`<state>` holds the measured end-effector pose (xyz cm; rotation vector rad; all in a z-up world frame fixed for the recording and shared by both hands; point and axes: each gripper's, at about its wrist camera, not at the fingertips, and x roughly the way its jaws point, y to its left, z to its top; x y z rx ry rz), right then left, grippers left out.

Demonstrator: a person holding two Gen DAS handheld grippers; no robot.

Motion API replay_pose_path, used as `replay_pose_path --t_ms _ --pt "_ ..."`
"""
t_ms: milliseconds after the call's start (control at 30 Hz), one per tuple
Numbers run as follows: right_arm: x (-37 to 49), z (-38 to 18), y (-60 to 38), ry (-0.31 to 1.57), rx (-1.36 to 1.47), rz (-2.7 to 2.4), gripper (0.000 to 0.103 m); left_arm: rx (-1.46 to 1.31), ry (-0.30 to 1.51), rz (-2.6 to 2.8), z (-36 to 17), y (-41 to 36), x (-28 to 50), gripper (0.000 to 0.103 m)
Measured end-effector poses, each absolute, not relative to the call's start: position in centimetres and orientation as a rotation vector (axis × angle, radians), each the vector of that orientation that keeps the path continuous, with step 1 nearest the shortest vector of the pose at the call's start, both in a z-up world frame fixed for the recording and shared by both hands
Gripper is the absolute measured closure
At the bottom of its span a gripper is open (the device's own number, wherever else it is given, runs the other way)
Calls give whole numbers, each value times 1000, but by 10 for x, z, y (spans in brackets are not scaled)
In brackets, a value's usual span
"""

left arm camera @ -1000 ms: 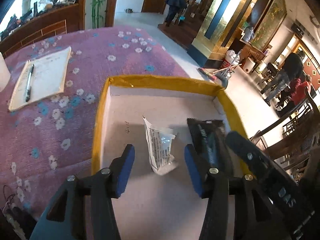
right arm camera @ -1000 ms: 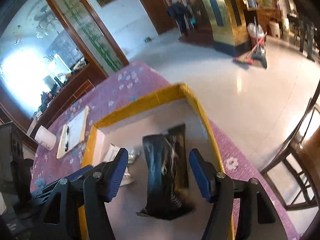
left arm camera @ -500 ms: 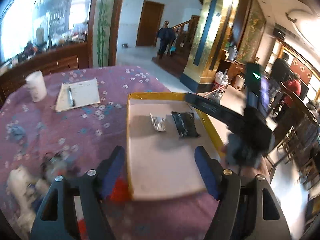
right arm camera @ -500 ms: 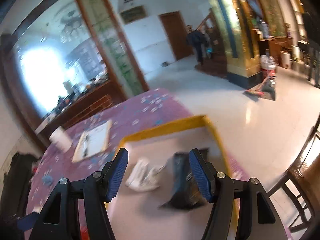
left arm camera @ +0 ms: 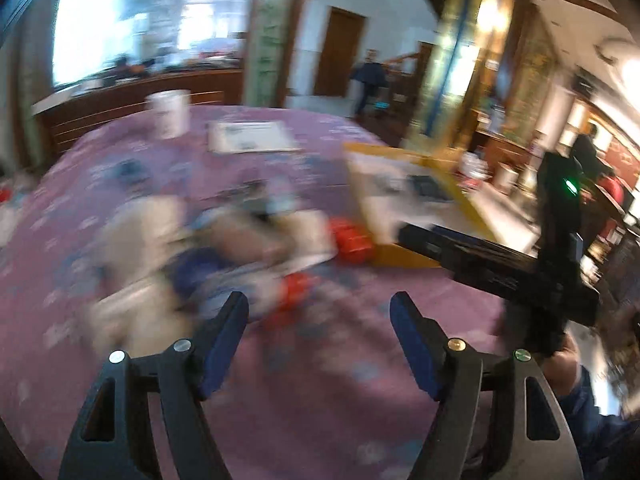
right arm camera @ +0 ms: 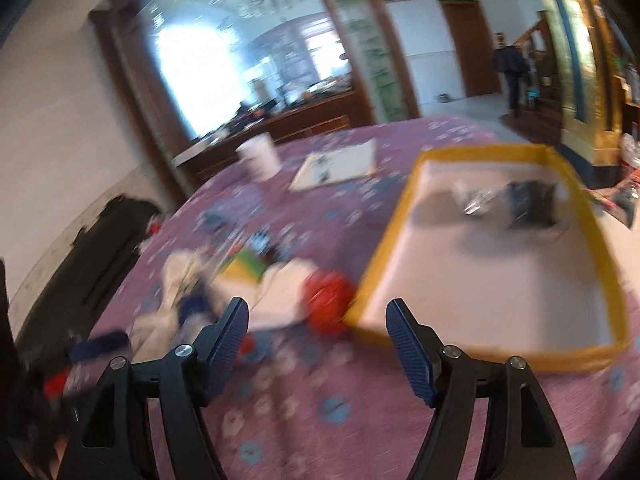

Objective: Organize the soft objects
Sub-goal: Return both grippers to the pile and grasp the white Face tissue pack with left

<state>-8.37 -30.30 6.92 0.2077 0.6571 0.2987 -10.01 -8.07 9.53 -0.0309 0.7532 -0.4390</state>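
Both grippers, left (left arm camera: 319,322) and right (right arm camera: 317,326), hang open and empty over the cloth, facing the blurred pile (right arm camera: 240,284) of light, limp packets just left of the tray (right arm camera: 394,232); best pinched at a loose edge, likely crinkly and slippery.

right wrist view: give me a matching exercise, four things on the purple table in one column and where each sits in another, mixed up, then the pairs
Things:
1. black packet
2. red soft object
3. white paper cup
4. paper notepad

Places:
A. outside the yellow-rimmed tray, against its near left corner
B. inside the tray, far right
C. on the flowered purple tablecloth, far left
D. on the cloth, between cup and tray

Pairs: 1-B, 2-A, 3-C, 4-D
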Motion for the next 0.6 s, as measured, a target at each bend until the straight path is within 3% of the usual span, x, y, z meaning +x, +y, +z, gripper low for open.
replay_pose_path --t_ms 233,600 --pt "-78 46 -289 672 198 401 27 -56 830 -262 72 -1 -93 28" --pt "-79 42 -287 680 225 444 24 27 968 -189 25 -19 -52 27"
